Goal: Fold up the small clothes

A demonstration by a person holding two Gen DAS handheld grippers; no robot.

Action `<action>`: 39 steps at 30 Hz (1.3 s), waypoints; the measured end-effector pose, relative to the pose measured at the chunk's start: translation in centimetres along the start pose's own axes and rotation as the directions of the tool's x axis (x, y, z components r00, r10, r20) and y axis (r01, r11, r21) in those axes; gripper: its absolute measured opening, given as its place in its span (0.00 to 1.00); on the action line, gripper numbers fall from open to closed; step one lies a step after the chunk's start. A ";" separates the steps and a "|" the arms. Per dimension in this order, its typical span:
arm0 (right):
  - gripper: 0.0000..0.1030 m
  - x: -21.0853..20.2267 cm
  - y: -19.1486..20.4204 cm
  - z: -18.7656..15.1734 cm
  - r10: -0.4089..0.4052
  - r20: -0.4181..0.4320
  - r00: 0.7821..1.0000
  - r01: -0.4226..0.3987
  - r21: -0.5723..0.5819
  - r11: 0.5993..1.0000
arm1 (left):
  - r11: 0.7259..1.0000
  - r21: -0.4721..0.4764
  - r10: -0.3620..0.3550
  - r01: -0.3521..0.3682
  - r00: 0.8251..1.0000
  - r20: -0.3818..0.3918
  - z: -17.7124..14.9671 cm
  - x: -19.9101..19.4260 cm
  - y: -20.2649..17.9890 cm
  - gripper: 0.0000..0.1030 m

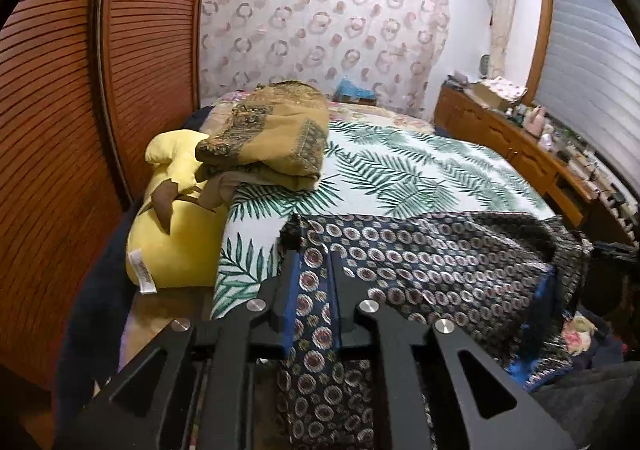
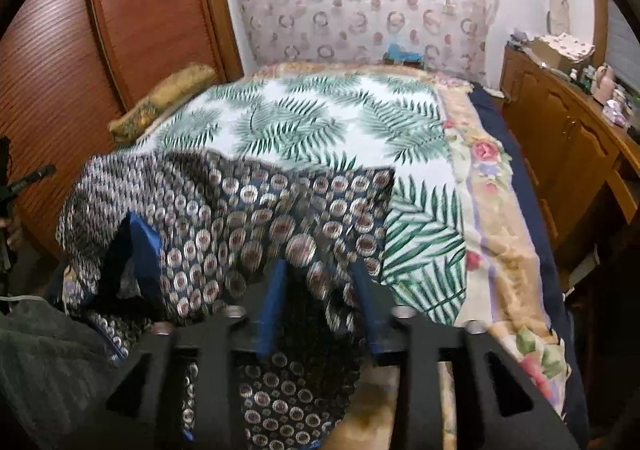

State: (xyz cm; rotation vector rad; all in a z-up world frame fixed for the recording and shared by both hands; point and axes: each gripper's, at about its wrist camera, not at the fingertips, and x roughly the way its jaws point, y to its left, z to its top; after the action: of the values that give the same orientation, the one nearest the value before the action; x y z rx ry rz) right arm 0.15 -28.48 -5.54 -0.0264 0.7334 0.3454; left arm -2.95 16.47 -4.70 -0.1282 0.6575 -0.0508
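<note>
Nearest, the left tool (image 1: 312, 274) pinches the patterned garment (image 1: 420, 258) tight, and the right tool (image 2: 316, 282) grips its other edge (blurred, jaws wider), likely to spread it flat over the bed (image 2: 320, 122); beyond lies a folded blanket (image 1: 272, 138).

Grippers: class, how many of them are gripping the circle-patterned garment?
2. The left gripper clamps the circle-patterned garment at its left end; the right gripper holds its right end, above the palm-leaf bedspread.
</note>
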 end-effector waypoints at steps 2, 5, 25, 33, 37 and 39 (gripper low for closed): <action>0.48 -0.5 -0.4 0.1 -0.002 0.041 0.999 0.001 0.023 1.000 | 1.000 0.004 -0.013 0.013 1.000 -0.011 0.3 1.0 -0.2 0.23; 0.50 -0.3 -1.0 0.5 -0.032 0.062 0.998 0.029 0.044 0.999 | 1.000 0.014 0.012 -0.012 0.999 -0.043 0.8 3.1 -0.4 0.25; 0.50 10.6 -3.1 4.5 -0.072 -0.037 0.997 0.076 0.109 0.991 | 1.000 0.027 -0.007 0.012 0.980 -0.199 0.0 12.4 0.3 0.67; 0.49 12.2 -3.4 5.5 -0.070 -0.064 0.996 0.076 0.104 0.992 | 0.995 0.095 0.050 -0.031 0.978 -0.202 0.1 13.3 -1.2 0.80; 0.50 12.7 -3.7 5.8 -0.077 -0.061 0.995 0.083 0.103 0.991 | 0.995 0.097 0.052 -0.033 0.978 -0.201 0.2 13.4 -1.2 0.81; 0.50 12.7 -3.7 5.7 -0.077 -0.060 0.995 0.083 0.103 0.991 | 0.995 0.096 0.051 -0.032 0.978 -0.201 0.2 13.4 -1.3 0.81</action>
State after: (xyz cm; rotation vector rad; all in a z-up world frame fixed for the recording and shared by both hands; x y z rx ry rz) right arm 13.78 -27.33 -9.97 0.0346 0.8027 0.2292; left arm 7.71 14.06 -12.51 -0.0196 0.8603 -0.0541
